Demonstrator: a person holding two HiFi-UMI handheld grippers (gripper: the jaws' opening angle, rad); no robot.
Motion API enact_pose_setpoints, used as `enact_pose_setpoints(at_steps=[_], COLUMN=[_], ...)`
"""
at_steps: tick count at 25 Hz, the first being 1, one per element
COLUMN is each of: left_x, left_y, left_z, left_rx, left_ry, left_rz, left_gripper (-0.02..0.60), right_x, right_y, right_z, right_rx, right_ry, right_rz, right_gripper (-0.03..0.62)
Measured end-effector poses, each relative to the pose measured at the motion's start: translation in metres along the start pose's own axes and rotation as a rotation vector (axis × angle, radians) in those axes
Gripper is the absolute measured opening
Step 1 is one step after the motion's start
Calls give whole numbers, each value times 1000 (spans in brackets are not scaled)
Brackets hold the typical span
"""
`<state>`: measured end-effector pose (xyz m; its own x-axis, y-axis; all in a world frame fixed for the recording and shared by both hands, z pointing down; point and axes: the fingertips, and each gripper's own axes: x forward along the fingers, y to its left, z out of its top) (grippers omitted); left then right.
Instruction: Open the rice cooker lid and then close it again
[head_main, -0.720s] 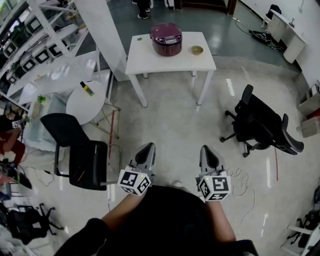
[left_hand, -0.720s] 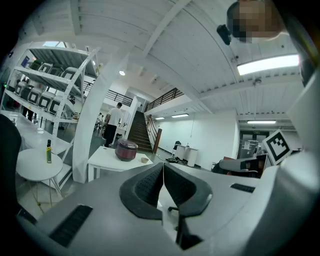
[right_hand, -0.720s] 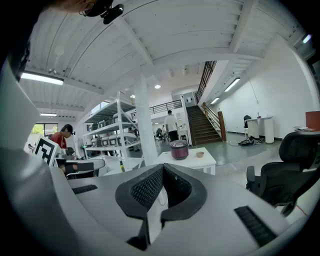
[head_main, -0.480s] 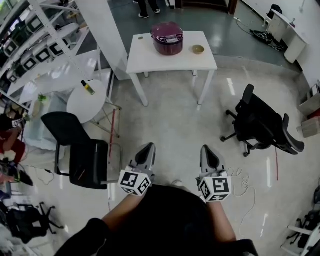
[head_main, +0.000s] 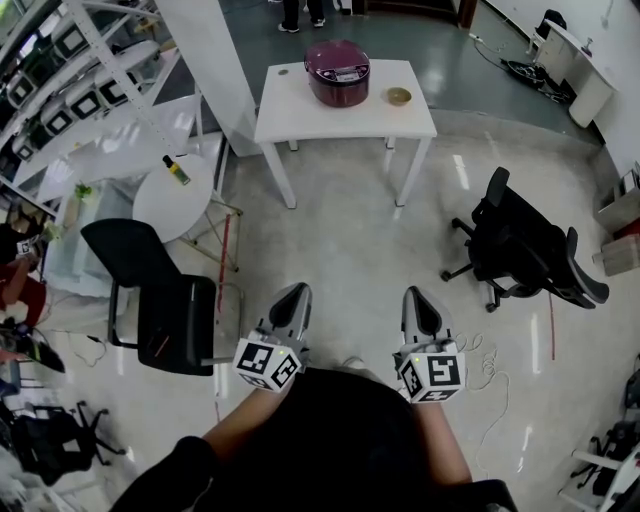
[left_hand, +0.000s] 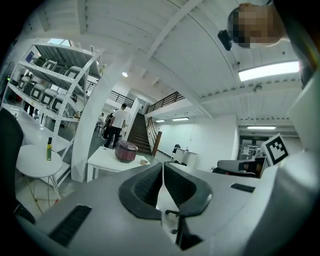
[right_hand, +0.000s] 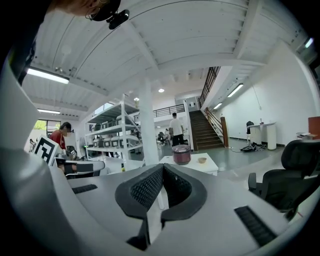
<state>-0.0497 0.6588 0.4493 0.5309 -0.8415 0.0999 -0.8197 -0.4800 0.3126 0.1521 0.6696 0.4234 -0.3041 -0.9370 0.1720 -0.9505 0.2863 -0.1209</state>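
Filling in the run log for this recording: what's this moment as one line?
task: not begun | rice cooker: lid shut, on white table, far ahead | left gripper: shut, empty | right gripper: shut, empty

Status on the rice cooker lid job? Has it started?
Done: nothing that shows. The rice cooker sits lid-down on the white table, across the floor from the person.
In hand: nothing. The left gripper and right gripper are held level near the body, jaws together and empty.
Left: walk to the table, open the lid, then close it.
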Motion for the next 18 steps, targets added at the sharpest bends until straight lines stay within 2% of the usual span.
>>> enact_pose_setpoints(at_steps=[6,12,13,15,18], left_x=[-6,-7,-6,-4,1], left_y=[7,3,0,-7,-13], left_z=[7,14,13,10,1], left_rx=[8,-2,-12,-53,-53], left_ry=[-10,-41,-43,-40,7], left_rz=[6,-23,-41,-100,-146], left_gripper=[6,8,16,95,253], right_x=[2,2,2,1,-1], right_y=[4,6,4,-1,-10], right_z=[2,4,2,-1,4], right_rx=[0,-14,-5,22,23], right_ry=[13,17,29,51,47], right_rz=[2,16,19,23,15], right_gripper=[-2,0,44,179,233])
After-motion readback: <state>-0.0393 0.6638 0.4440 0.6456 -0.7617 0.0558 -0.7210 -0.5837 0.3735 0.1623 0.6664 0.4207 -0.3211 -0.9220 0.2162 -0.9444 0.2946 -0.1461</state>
